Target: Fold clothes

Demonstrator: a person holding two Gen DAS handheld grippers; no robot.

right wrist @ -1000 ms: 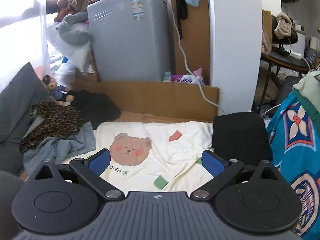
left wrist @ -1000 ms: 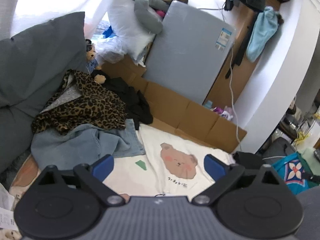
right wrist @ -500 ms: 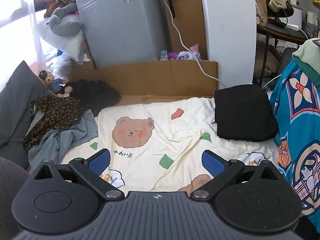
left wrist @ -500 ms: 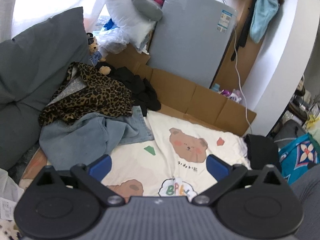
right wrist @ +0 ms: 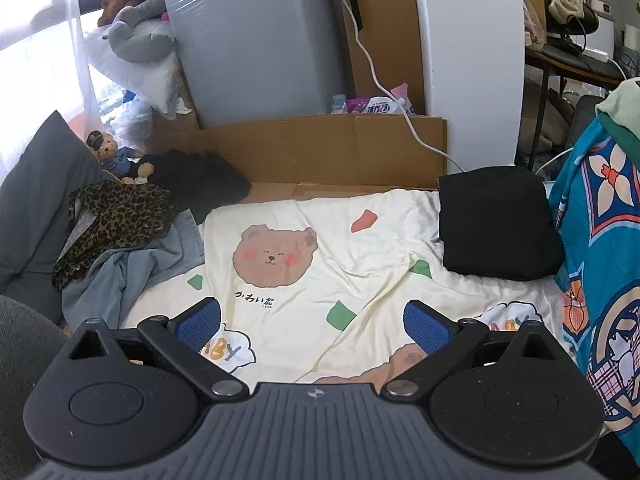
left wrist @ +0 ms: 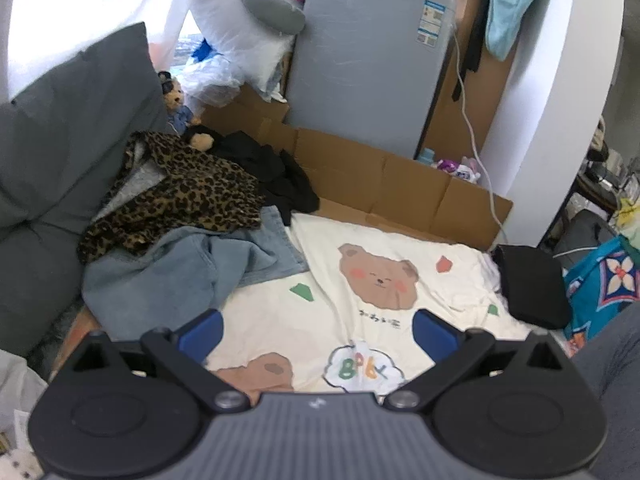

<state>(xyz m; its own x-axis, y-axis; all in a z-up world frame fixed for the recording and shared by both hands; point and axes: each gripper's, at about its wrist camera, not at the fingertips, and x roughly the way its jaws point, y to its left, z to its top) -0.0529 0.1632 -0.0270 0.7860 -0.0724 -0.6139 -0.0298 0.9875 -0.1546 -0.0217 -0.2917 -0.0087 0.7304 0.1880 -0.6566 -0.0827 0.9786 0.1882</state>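
Both grippers hung above the cream bear sheet (right wrist: 360,248) with nothing between their blue pads — the left gripper (left wrist: 316,330) and the right gripper (right wrist: 312,320) each had fingers spread wide. A folded black garment (right wrist: 496,228) lay on the sheet's far right corner. Off its left edge a pile of clothes waited: a leopard-print top (left wrist: 180,196) over a denim piece (left wrist: 180,272).

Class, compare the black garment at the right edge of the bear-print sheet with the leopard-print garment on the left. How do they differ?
The black garment is plain; the leopard-print garment is spotted. The black garment is folded into a neat block, while the leopard-print garment lies crumpled. The black garment rests on the sheet; the leopard-print garment lies over a blue denim piece. Neither claw holds either one.
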